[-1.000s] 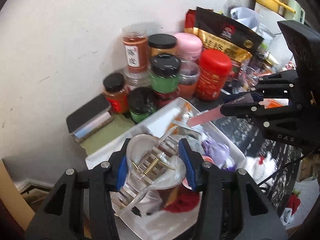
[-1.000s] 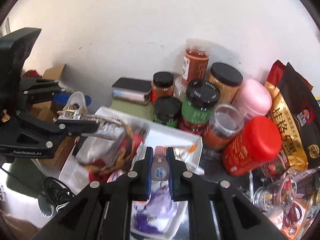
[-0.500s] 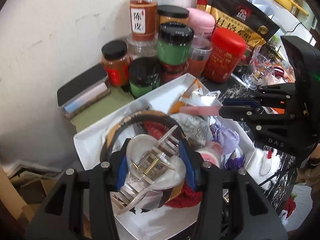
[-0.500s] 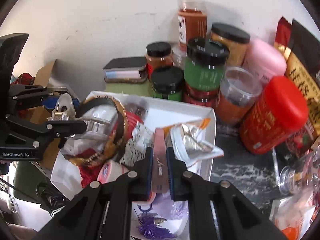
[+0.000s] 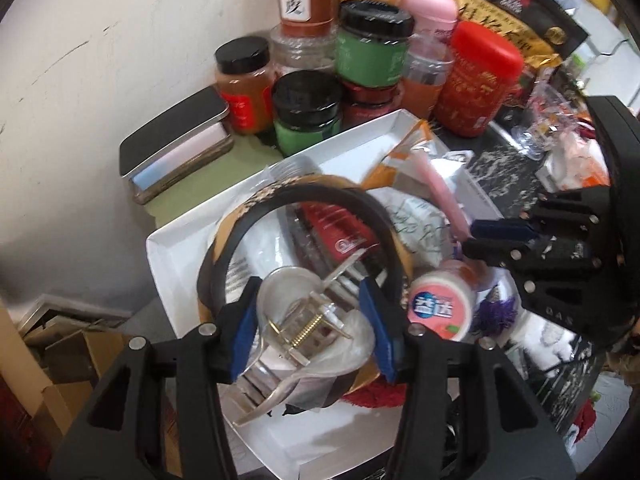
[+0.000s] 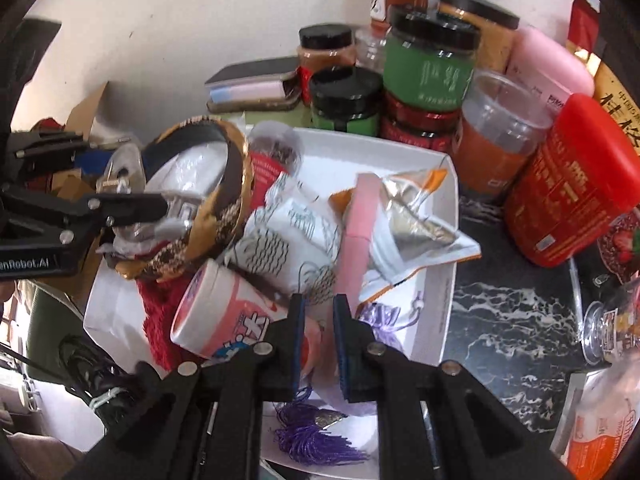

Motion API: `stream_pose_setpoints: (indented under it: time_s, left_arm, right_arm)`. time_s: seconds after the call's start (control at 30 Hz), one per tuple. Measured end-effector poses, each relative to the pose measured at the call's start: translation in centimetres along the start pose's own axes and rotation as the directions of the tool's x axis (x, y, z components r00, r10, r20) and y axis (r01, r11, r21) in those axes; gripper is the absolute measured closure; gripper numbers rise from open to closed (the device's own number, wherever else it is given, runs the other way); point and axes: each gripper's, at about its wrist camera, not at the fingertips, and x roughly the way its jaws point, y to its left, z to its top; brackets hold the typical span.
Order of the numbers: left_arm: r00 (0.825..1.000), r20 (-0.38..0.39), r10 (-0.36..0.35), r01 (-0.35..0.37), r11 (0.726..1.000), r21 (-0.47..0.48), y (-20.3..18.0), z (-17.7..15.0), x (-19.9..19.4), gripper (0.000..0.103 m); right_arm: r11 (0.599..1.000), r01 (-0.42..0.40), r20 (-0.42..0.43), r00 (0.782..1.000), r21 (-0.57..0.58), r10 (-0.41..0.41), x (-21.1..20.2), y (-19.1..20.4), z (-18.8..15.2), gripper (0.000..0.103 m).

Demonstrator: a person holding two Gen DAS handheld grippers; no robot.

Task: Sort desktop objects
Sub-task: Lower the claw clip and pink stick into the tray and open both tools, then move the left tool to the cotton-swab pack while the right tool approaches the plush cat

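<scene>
Released since the earlier frame, the pink strip [image 6: 357,236] lies in the white tray [image 6: 446,240] just ahead of the right gripper [image 6: 316,320], whose jaws are parted and empty. Only the left view shows the clear hair claw [image 5: 306,320] clamped by the left gripper [image 5: 308,328] above the tray. Jars [image 5: 372,52] are lined against a white wall [image 5: 100,60] on black marbled countertop [image 6: 508,316].

The right gripper [image 6: 317,322] has let go of the pink strip [image 6: 359,236], which now lies in the white tray [image 6: 448,264] among the packets; its jaws stand parted. Both grippers have come closer over the tray.
</scene>
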Motion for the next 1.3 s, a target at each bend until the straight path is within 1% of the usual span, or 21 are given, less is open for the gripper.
stream_pose_setpoints:
  time_s: [0.03, 0.07, 0.17, 0.2, 0.23, 0.3, 0.4, 0.53, 0.67, 0.8, 0.93, 1.0, 1.17, 1.3]
  left_arm:
    - [1.0, -0.006, 0.014, -0.014, 1.0, -0.006, 0.0, 0.0, 0.2, 0.05]
    - [1.0, -0.008, 0.019, -0.019, 1.0, -0.015, 0.1, 0.1, 0.3, 0.048]
    - [1.0, -0.009, 0.023, -0.023, 1.0, -0.017, 0.2, 0.1, 0.3, 0.047]
    - [1.0, -0.01, 0.024, -0.025, 1.0, -0.016, 0.2, 0.1, 0.3, 0.047]
    - [0.999, -0.012, 0.03, -0.03, 0.999, -0.012, 0.1, 0.0, 0.2, 0.047]
    - [0.999, -0.008, 0.044, -0.044, 0.999, 0.0, -0.1, -0.1, -0.1, 0.047]
    - [0.997, 0.002, 0.075, -0.075, 0.997, 0.017, -0.5, -0.1, -0.6, 0.046]
    - [0.994, 0.011, 0.106, -0.106, 0.994, 0.017, -0.7, 0.0, -1.4, 0.045]
    - [0.996, 0.046, 0.076, -0.075, 0.997, -0.022, -0.4, -0.1, -2.9, 0.045]
    - [0.994, 0.061, 0.09, -0.088, 0.995, -0.042, -0.3, -0.1, -4.3, 0.045]
    - [0.996, 0.07, 0.064, -0.059, 0.996, -0.068, -0.1, -0.3, -5.7, 0.045]
    - [0.995, 0.075, 0.063, -0.057, 0.995, -0.079, -0.2, -0.6, -6.4, 0.045]
    - [0.993, 0.085, 0.077, -0.071, 0.994, -0.081, -0.8, -1.4, -8.4, 0.045]
    - [0.993, 0.098, 0.069, -0.062, 0.995, -0.073, -1.6, -2.4, -9.6, 0.045]
  right_arm:
    - [1.0, -0.004, -0.01, 1.0, 0.003, 0.004, 0.2, 0.1, 0.0, 0.083]
    - [1.0, -0.012, -0.011, 1.0, 0.001, 0.012, 0.2, 0.1, -0.1, 0.077]
    - [1.0, -0.001, -0.008, 1.0, -0.016, 0.0, 0.0, 0.5, 0.0, 0.067]
    - [1.0, 0.011, -0.004, 1.0, -0.022, -0.011, -0.2, 0.6, 0.0, 0.061]
    - [0.999, 0.022, 0.004, 1.0, -0.03, -0.022, -0.5, 0.7, 0.0, 0.058]
    - [0.999, 0.031, 0.028, 0.999, -0.041, -0.03, -1.2, 0.8, 0.1, 0.046]
    - [0.997, 0.047, 0.052, 0.998, -0.06, -0.044, -2.4, 1.3, 0.2, 0.038]
    - [0.996, 0.062, 0.061, 0.996, -0.068, -0.058, -3.6, 1.7, 0.2, 0.037]
    - [0.997, 0.055, 0.083, 0.995, -0.052, -0.05, -5.0, 1.7, 0.1, 0.037]
    - [0.998, 0.047, 0.109, 0.993, -0.037, -0.043, -6.7, 1.9, -0.1, 0.037]
    - [0.998, 0.051, 0.142, 0.989, -0.034, -0.046, -8.7, 2.7, -0.3, 0.037]
    - [0.998, 0.054, 0.156, 0.987, -0.029, -0.049, -9.6, 3.0, -0.5, 0.037]
    - [0.998, 0.053, 0.183, 0.982, -0.019, -0.049, -11.5, 3.7, -1.2, 0.037]
    - [0.998, 0.06, 0.19, 0.98, -0.016, -0.056, -12.6, 4.4, -2.2, 0.037]
